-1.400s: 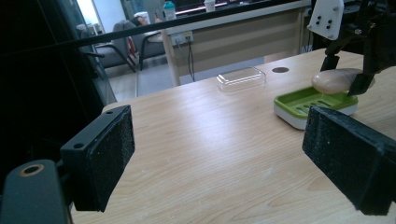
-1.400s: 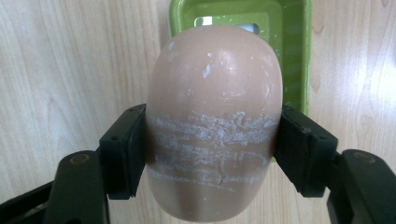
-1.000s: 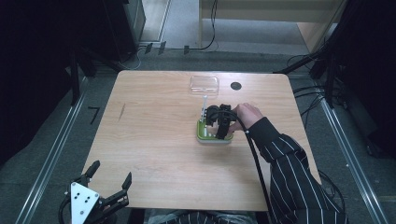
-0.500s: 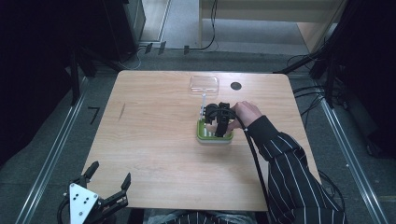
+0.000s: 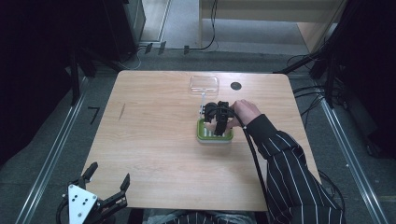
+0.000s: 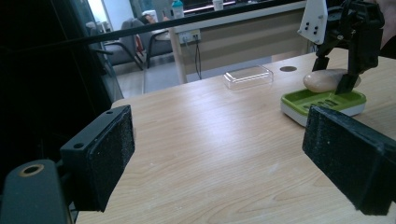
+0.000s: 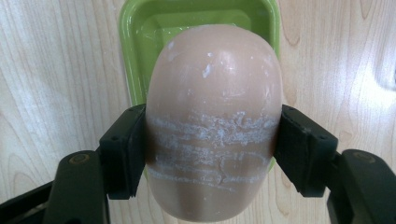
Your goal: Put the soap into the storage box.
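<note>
Over the green soap dish [image 7: 140, 42] our right gripper [image 7: 212, 154] clamps the soap bar [image 7: 212, 93]; next, we judge, comes lowering and letting go, while our left gripper [image 6: 233, 154] waits wide.

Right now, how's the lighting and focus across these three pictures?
High view: table evenly lit, surroundings very dark. Left gripper view: soft glare on the wood, near black pads slightly blurred, left side black. Right gripper view: bright and sharp on the soap over the green dish.

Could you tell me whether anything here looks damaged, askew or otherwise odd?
Only the soap bar: whitish scuffs and scratches band its surface where the right gripper clamps it above the green soap dish. The clear lid lies apart, farther back on the table. Nothing is spilled.
</note>
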A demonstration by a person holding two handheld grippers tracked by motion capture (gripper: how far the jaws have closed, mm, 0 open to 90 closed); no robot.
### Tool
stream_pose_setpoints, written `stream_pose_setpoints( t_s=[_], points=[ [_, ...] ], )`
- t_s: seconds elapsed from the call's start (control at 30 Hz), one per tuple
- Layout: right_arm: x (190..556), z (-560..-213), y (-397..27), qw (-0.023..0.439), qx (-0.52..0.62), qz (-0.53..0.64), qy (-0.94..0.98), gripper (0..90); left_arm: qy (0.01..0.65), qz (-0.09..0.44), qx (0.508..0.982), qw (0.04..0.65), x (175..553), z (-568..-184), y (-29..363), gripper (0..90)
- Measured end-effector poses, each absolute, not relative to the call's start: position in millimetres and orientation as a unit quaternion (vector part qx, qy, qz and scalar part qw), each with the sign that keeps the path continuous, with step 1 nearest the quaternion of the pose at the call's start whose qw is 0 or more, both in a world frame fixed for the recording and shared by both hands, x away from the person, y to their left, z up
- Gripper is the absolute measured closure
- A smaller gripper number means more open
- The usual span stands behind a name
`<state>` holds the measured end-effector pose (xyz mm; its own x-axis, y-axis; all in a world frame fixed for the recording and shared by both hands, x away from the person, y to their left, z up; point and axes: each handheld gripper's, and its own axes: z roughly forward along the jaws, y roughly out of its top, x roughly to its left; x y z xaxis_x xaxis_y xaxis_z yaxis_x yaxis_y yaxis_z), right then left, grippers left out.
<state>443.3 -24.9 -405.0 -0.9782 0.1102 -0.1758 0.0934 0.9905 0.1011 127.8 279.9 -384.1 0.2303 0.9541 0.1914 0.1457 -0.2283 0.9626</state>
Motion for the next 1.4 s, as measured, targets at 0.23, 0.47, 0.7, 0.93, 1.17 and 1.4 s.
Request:
stream_pose_setpoints(
  t_s=[0.23,0.47,0.7,0.93,1.17,1.4],
  points=[
    [446,-409,-22,0.087,0.044,0.044,0.994,32.7,0.429,0.450,0.641,0.449,127,-384,280,9.6],
    [450,-413,-20,0.085,0.041,0.041,0.995,32.6,0.433,0.452,0.638,0.448,124,-384,282,9.6],
    [454,-422,-19,0.082,0.041,0.036,0.995,32.6,0.435,0.454,0.637,0.446,122,-384,283,9.6],
    [456,-425,-16,0.081,0.039,0.030,0.995,32.6,0.438,0.456,0.634,0.444,120,-384,284,9.6],
    [458,-430,-14,0.080,0.036,0.025,0.996,32.5,0.439,0.457,0.633,0.444,119,-384,284,9.6],
    [456,-434,-11,0.079,0.035,0.022,0.996,32.5,0.439,0.457,0.634,0.444,119,-384,284,9.6]
  ],
)
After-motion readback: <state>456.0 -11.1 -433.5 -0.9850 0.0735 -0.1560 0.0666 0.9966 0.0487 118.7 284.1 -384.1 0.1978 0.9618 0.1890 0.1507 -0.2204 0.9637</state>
